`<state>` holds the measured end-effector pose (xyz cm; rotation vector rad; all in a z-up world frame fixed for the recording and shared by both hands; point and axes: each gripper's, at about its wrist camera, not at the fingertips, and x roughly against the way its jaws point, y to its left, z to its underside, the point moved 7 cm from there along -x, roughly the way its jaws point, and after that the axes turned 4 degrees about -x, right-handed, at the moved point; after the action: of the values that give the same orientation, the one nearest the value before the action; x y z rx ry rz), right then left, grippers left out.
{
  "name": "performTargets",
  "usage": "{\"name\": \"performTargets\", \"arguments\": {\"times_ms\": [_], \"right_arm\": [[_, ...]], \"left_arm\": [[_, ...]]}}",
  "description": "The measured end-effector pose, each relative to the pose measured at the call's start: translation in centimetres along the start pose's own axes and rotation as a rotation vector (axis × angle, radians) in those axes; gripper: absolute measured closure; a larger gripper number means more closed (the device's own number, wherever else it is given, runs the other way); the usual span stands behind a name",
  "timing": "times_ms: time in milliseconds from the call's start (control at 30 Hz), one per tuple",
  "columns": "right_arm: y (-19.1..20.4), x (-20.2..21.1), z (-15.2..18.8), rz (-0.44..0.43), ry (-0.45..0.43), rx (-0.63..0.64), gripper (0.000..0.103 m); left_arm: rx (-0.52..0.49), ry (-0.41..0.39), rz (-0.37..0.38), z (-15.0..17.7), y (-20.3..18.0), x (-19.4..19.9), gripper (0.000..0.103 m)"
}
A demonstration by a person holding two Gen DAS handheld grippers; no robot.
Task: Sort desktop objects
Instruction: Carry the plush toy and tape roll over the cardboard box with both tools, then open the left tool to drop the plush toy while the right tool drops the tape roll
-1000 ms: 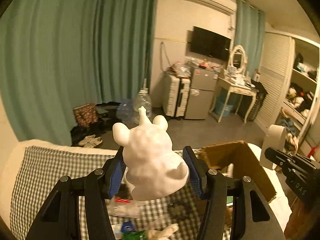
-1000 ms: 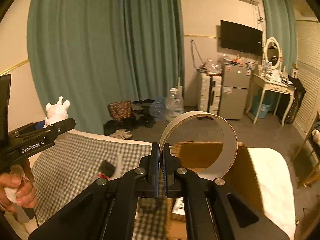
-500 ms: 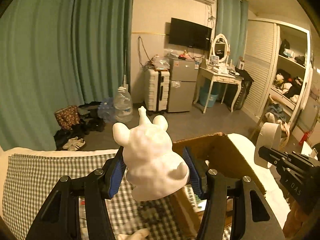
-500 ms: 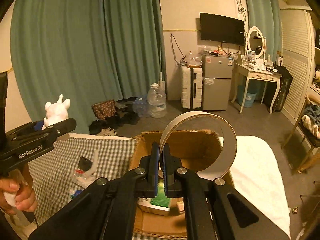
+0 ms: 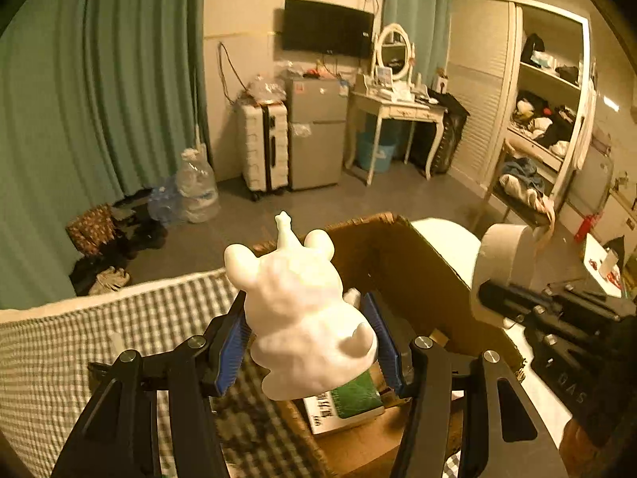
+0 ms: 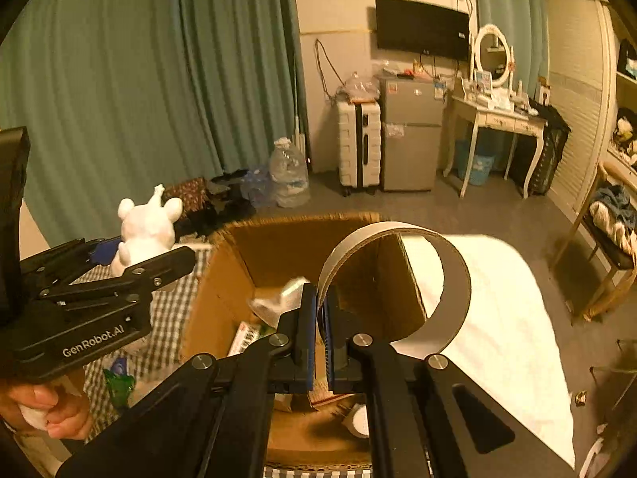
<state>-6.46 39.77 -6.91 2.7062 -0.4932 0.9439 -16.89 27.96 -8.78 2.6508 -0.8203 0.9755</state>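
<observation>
My left claw (image 5: 308,338) is clamped part-open on its load; my right claw (image 6: 320,334) is pinched fully closed, both angled downward.

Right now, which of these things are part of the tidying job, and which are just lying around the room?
Part of the job:
- white animal figurine, held in the left fingers
- tape ring, pinched by the right fingers
- cardboard box
- checked cloth

Just lying about:
- suitcase
- water jug
- dressing table
- television
</observation>
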Motion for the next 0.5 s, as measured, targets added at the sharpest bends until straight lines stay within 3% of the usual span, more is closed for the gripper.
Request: {"name": "performTargets", "arguments": {"times_ms": [367,500], "right_arm": [[-1.9,-4.6,3.1,0.028,0.134,-0.06,0.099],[-1.9,-4.8,3.5,0.023,0.15,-0.059,0.096]], "left_arm": [[-0.025,0.068,0.009,-0.1,-1.4,-4.5,0.045],[-0.001,0.117,0.034,0.0,-1.2,-5.7,0.04]]}}
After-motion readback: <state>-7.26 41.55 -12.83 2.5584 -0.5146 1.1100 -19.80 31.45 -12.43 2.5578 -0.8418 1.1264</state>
